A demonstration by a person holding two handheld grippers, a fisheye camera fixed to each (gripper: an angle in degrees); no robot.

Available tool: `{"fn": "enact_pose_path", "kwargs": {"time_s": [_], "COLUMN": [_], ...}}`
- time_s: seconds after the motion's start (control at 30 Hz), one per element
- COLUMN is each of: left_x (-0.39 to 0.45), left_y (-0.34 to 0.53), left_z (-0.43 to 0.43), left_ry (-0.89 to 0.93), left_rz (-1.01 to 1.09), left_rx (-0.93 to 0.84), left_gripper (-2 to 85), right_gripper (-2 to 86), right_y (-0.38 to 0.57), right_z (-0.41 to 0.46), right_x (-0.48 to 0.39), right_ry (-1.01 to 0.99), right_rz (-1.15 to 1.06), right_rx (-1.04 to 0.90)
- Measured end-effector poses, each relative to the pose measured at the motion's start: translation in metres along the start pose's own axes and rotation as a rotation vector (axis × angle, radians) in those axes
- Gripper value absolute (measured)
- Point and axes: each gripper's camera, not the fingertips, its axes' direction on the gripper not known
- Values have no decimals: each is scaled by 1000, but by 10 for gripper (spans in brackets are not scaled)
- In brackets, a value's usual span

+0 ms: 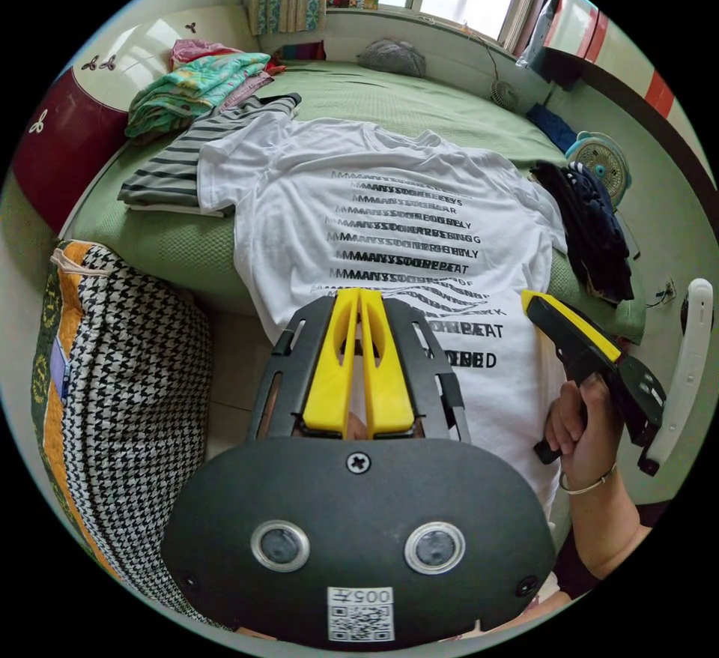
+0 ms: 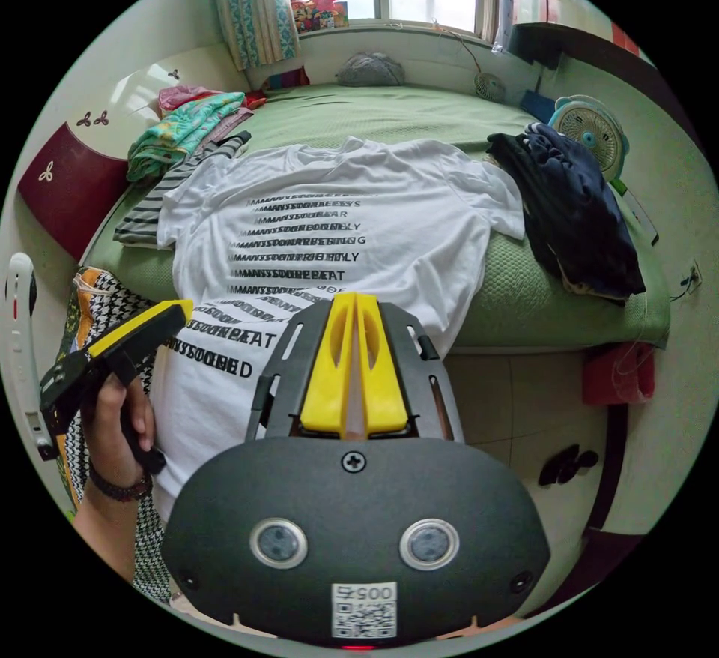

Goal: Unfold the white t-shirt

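Note:
The white t-shirt [image 1: 397,178] [image 2: 337,178] with rows of black lettering lies spread flat on the green bed [image 1: 419,100] [image 2: 389,107], sleeves out, its lower part hanging over the near edge. My left gripper [image 1: 359,297] has its yellow jaws pressed together in front of the hanging hem; I see no cloth between them. It also appears at the left of the right gripper view [image 2: 176,307], held in a hand. My right gripper [image 2: 355,300] is shut too, in front of the shirt's lower right part, and appears at the shirt's right edge [image 1: 530,300].
A striped garment [image 1: 172,163] and folded teal clothes [image 1: 195,85] lie left of the shirt. A dark clothes pile [image 2: 577,216] sits on the right bed edge near a small fan [image 2: 592,130]. A houndstooth bag [image 1: 127,418] stands by the bed's left.

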Motion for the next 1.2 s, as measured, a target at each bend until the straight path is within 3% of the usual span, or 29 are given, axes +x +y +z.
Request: {"fn": "enact_pose_path", "kwargs": {"time_s": [1.2], "left_x": [-2], "left_y": [-2], "left_z": [1], "left_ry": [6], "left_rz": [-2], "left_rx": [-1], "left_gripper": [-5], "right_gripper": [-13], "right_y": [-2], "right_z": [-1], "right_x": [7], "right_ry": [-4], "right_rz": [3], "right_rx": [1]}}
